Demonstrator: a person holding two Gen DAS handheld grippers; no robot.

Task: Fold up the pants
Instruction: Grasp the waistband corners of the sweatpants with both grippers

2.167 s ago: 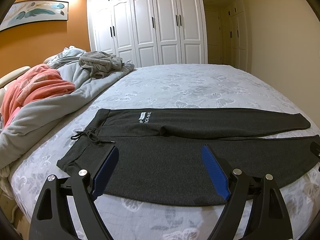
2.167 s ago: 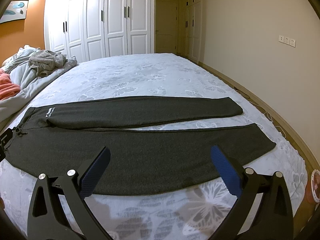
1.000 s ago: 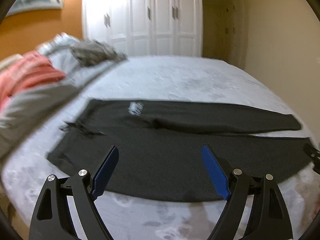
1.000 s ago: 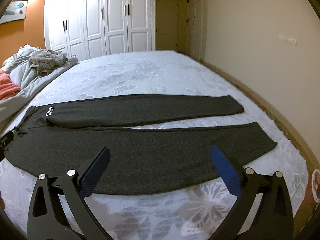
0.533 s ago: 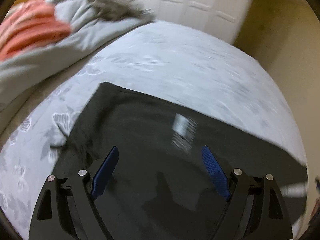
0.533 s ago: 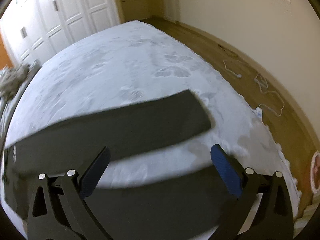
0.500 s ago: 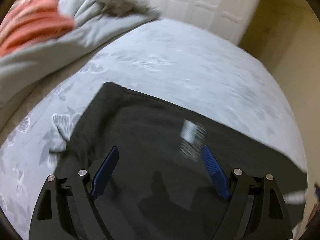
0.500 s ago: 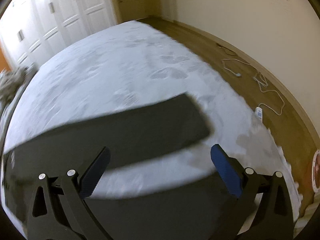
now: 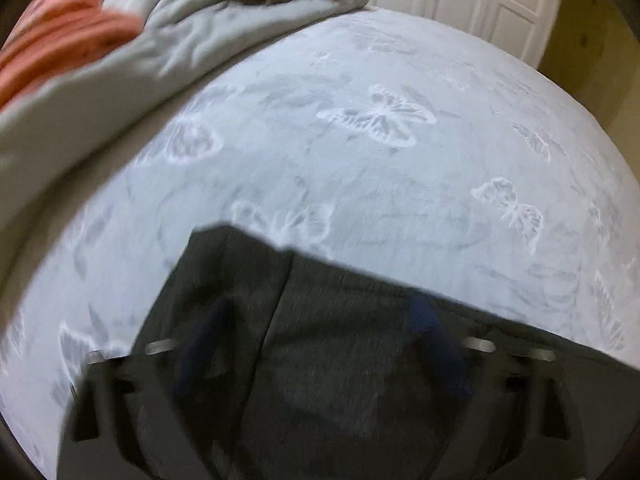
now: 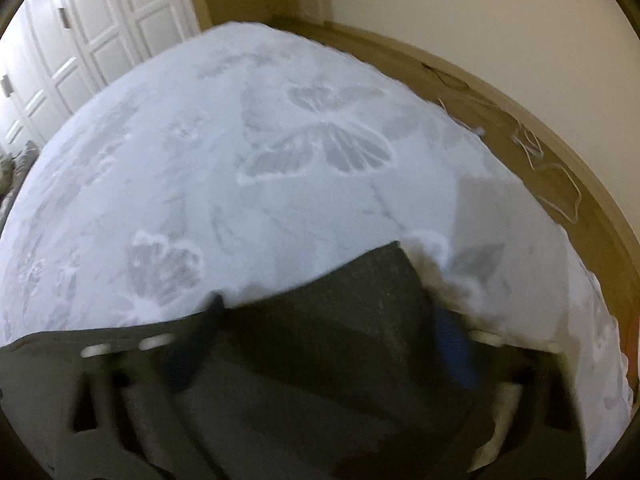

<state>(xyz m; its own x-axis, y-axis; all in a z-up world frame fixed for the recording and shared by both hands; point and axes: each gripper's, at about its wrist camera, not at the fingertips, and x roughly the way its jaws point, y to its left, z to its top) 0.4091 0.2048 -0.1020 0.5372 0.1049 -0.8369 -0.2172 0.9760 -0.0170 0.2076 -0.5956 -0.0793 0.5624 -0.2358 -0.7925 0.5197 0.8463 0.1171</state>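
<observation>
The dark grey pants (image 9: 340, 320) lie flat on the bed. In the left wrist view I see their waistband end, with its far corner at the upper left. My left gripper (image 9: 320, 344) is open, low over the waistband, with the cloth between its blue pads (image 9: 436, 344). In the right wrist view the far leg's cuff end (image 10: 360, 304) lies right in front. My right gripper (image 10: 324, 344) is open, low over the cuff. Both views are blurred.
The bed sheet (image 9: 380, 152) is pale with butterfly prints. A grey blanket (image 9: 180, 52) and pink bedding (image 9: 60, 40) are piled at the left. White wardrobe doors (image 10: 80, 32) stand behind. The bed's right edge drops to a wooden floor (image 10: 540, 152) with a white cable.
Both grippers have moved forward and down onto the far side of the pants, the left to the waistband, the right to the cuff. Both stay open.
</observation>
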